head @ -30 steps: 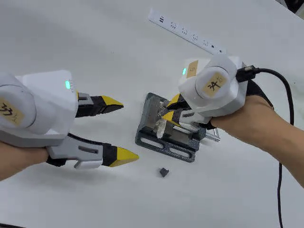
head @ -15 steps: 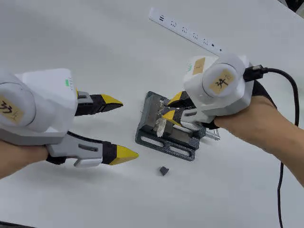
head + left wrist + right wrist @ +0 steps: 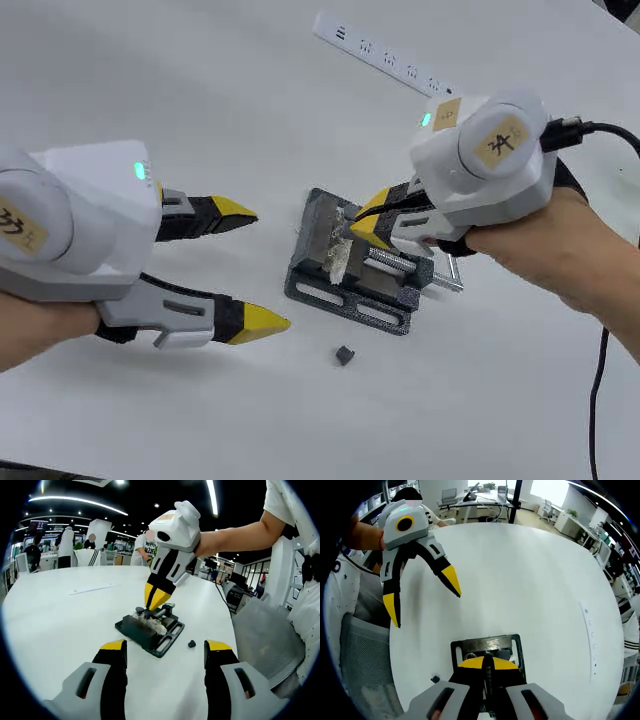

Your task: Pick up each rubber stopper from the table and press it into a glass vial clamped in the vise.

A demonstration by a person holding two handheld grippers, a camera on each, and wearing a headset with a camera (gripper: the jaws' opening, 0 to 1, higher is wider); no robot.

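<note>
Standing upright in the vise (image 3: 345,298), a vial (image 3: 338,262) sits below the right gripper's (image 3: 362,222) pressed-together fingers; left gripper's (image 3: 266,268) spread

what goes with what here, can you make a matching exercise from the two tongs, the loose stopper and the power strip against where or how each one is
Things:
1. left tongs
2. right tongs
3. loose stopper
4. power strip

Places or states:
A. lying at the far side of the table
B. shut, tips over the vise
C. wide open, to the left of the vise in the head view
D. lying on the table just in front of the vise

Pairs: 1-C, 2-B, 3-D, 4-A
</note>
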